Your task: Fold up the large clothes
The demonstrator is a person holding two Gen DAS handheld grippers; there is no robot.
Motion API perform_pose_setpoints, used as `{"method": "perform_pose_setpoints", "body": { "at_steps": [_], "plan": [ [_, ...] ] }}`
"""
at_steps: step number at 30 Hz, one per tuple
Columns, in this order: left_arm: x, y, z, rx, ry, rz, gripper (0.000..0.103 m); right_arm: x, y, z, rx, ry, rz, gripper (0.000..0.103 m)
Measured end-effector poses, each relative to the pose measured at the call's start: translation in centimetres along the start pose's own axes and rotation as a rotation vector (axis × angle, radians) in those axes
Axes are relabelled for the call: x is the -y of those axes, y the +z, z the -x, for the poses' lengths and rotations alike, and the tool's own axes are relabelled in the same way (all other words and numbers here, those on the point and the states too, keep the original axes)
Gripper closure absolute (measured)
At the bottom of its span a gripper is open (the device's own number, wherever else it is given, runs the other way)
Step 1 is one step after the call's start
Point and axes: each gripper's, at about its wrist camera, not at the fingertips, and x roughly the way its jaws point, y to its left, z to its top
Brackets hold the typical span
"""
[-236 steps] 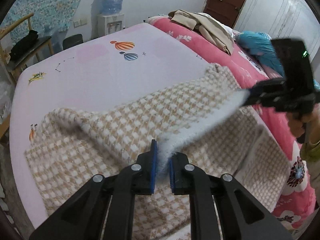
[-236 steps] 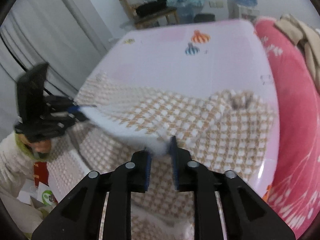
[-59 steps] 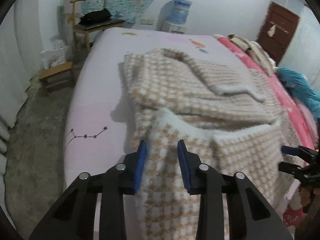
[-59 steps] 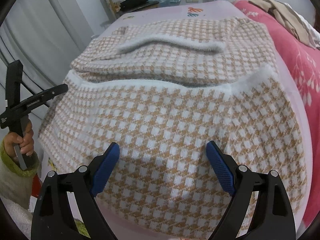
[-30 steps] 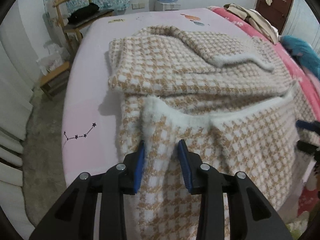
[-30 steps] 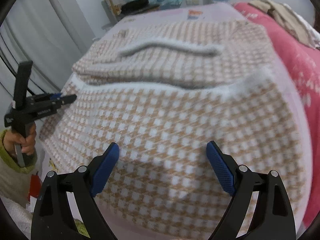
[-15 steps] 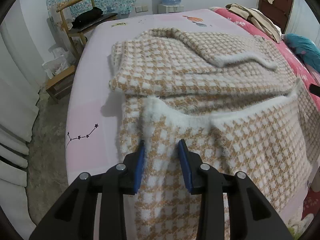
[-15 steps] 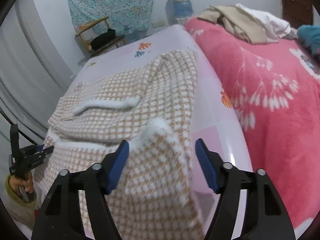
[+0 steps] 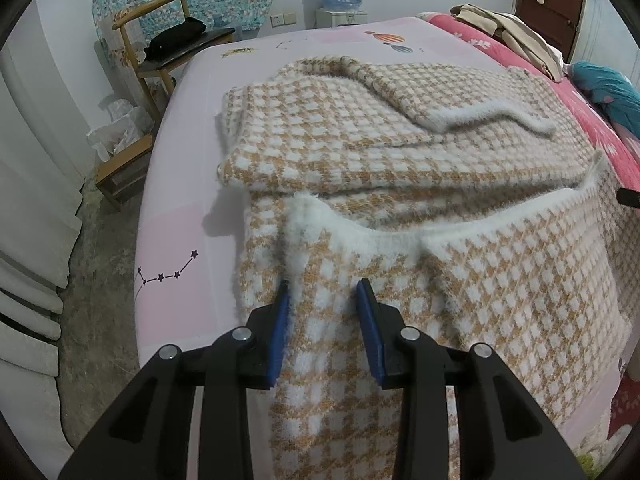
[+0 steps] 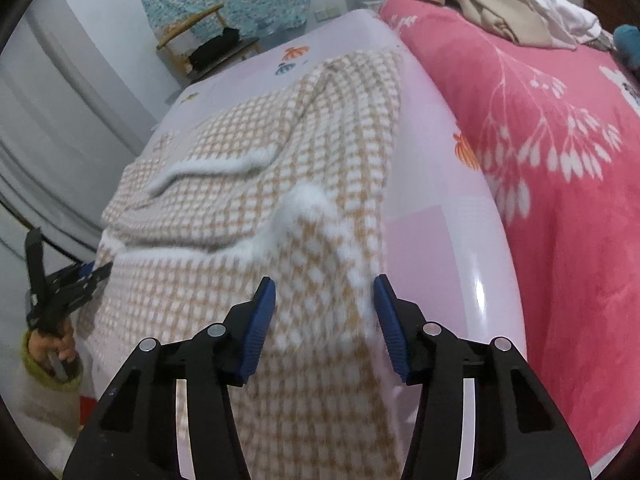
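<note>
Right gripper [image 10: 324, 312]: since a second ago it has swung off the middle of the folded panel to the right-hand corner of the checked garment [image 10: 248, 208]. Its jaws have just been closing from wide; the white-trimmed corner [image 10: 308, 204] sits between them. The left pad looks clear of the knit, the right pad at the fabric edge; frame blurred there, so not yet a firm pinch by my reading.

Left gripper [image 9: 324, 312]: unmoved, jaws part-closed with the opposite trimmed corner [image 9: 308, 220] running up between them. Whether they press it I cannot tell.

Garment lies on the pink bed [image 9: 180, 184], far half already doubled over ahead of both jaws, near flap draped toward them.

Judgement: both near corners are being taken; next fold carries this flap forward.
</note>
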Motion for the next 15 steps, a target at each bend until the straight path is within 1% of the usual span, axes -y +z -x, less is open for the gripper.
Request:
{"method": "perform_pose_setpoints", "body": {
  "at_steps": [2, 6, 9, 11, 15],
  "plan": [
    [0.0, 0.0, 0.0, 0.001, 0.0, 0.0, 0.07, 0.1, -0.2, 0.1, -0.013, 0.004, 0.009, 0.063],
    [-0.1, 0.1, 0.0, 0.001, -0.001, 0.0, 0.07, 0.2, 0.2, -0.8, -0.025, -0.009, 0.016, 0.067],
    [0.1, 0.0, 0.0, 0.005, 0.011, -0.001, 0.07, -0.1, 0.7, -1.7, -0.025, -0.027, 0.028, 0.073],
    [0.4, -0.1, 0.1, 0.008, 0.025, -0.007, 0.07, -0.5, 0.6, -1.5, -0.02, -0.047, 0.046, 0.081],
    [0.7, -0.1, 0.2, 0.01, 0.057, -0.023, 0.07, -1.4, 0.1, -0.5, -0.001, -0.069, 0.091, 0.087]
  ]
}}
